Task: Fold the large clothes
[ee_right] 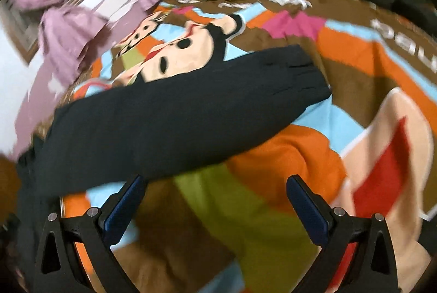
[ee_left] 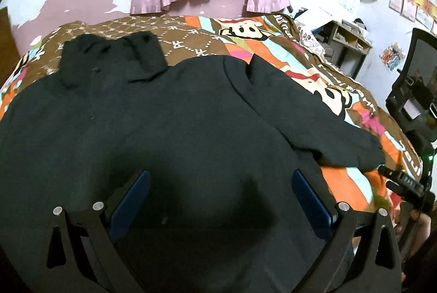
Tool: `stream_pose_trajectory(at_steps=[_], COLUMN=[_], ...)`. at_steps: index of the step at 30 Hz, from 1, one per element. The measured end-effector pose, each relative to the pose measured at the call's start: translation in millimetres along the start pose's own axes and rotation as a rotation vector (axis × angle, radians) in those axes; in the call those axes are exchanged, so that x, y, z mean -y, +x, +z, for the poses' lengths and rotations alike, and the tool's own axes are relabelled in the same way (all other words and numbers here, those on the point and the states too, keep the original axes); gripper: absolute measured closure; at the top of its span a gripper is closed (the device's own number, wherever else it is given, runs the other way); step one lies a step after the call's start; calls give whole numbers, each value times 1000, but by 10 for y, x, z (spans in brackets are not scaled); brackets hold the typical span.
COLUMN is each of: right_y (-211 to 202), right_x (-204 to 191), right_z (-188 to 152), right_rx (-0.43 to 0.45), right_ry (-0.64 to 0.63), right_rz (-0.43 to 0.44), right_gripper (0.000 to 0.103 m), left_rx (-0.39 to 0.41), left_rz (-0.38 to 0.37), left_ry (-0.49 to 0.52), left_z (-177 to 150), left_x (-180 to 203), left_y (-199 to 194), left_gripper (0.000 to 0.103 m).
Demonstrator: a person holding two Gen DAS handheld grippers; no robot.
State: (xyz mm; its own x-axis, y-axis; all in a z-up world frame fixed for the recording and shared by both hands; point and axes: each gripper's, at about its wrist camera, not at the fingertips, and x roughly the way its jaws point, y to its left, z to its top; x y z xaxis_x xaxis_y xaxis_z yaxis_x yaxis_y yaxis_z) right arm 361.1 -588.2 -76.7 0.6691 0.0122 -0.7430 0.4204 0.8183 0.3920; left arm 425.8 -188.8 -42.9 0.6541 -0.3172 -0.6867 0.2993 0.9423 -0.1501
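black sweatshirt spread flat, sleeves still to fold

black sweatshirt [ee_left: 174,112] is lying spread over the cartoon-print bedspread [ee_left: 273,47], filling the near and middle part of the left wrist view. one sleeve [ee_left: 308,115] is running out to the right, and what looks like the other sleeve, or a hood, is lying bunched at the far left. the left gripper [ee_left: 220,200] is hovering low over the body of the garment, its jaws standing wide apart and holding nothing. the right gripper [ee_right: 215,200] is sitting over bare bedspread just near of the right sleeve [ee_right: 191,115], jaws likewise wide and empty; its view is blurred, so it seems to be moving.

judging by the layout, the fold is only beginning: the garment is flattened but no part is being turned in. the next move probably calls for the right gripper closing on the cuff end and carrying the sleeve left across the body.
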Motion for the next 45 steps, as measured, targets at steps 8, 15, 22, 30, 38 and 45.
stream_pose_trajectory(at_steps=[8, 15, 22, 30, 38, 45], right_y=[305, 476, 288, -476, -978, -906], right_x=[324, 438, 328, -763, -2452, -3493], right_z=[292, 369, 480, 837, 305, -855], right_rx=[3, -38, 35, 230, 314, 228], right_ry=[307, 435, 392, -2, -607, -994], right_rz=[64, 50, 40, 35, 173, 287], right_gripper=[16, 52, 93, 95, 95, 95], left_rx=[10, -38, -57, 32, 120, 148], left_rz=[-143, -63, -65, -141, -184, -230], left_ry=[-39, 69, 69, -108, -230, -297], left_z=[235, 91, 23, -53, -178, -367], left_x=[68, 264, 291, -78, -913, -1503], left_y=[450, 726, 844, 448, -490, -1308], left_gripper=[2, 2, 2, 2, 2, 3])
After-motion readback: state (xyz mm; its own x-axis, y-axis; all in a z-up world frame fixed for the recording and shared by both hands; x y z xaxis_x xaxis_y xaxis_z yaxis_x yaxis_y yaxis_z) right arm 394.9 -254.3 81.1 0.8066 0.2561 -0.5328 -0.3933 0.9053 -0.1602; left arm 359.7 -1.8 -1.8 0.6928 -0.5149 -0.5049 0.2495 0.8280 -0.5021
